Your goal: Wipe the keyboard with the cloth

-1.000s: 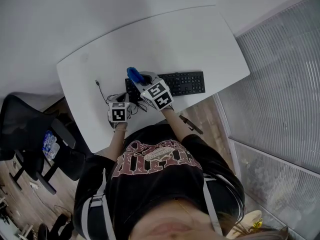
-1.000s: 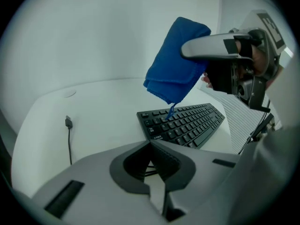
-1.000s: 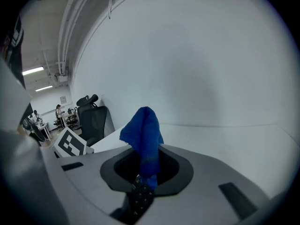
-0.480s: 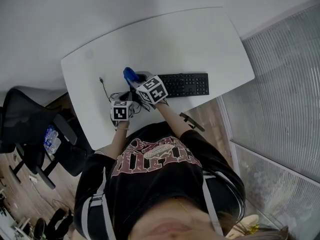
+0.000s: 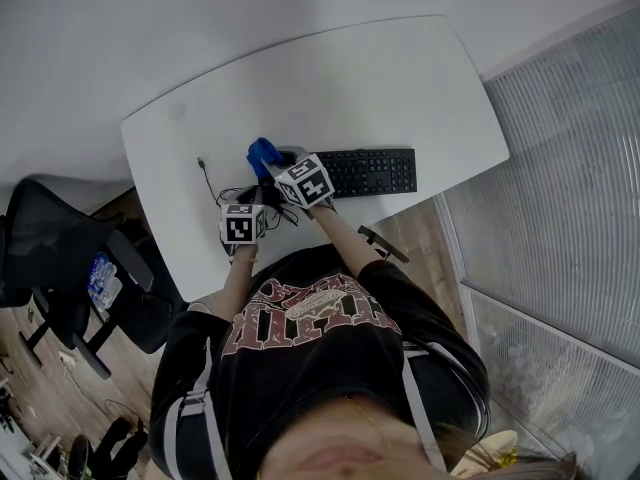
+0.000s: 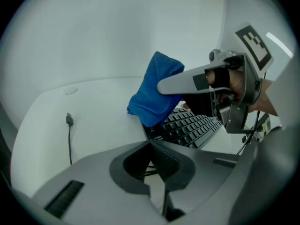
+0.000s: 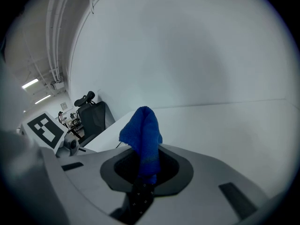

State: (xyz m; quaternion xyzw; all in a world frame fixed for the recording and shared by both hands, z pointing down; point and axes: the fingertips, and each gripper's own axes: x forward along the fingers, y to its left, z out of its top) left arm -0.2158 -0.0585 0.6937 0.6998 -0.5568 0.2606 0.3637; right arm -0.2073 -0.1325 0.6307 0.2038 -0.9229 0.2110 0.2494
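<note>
While the bench [image 5: 400,78] and keyboard [image 5: 375,171] lie as before, the right gripper [image 7: 146,170] has barely shifted, its fingers clamping the blue cloth [image 5: 262,153] over the keyboard's left end. Nearby, the left gripper [image 6: 157,168] has its fingers closed on nothing.

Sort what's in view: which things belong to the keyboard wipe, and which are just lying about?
In the job: blue cloth, clamped in the right gripper; black keyboard.
Lying about: loose cable with plug on the table; black office chair beside it; left gripper, shut, empty.
</note>
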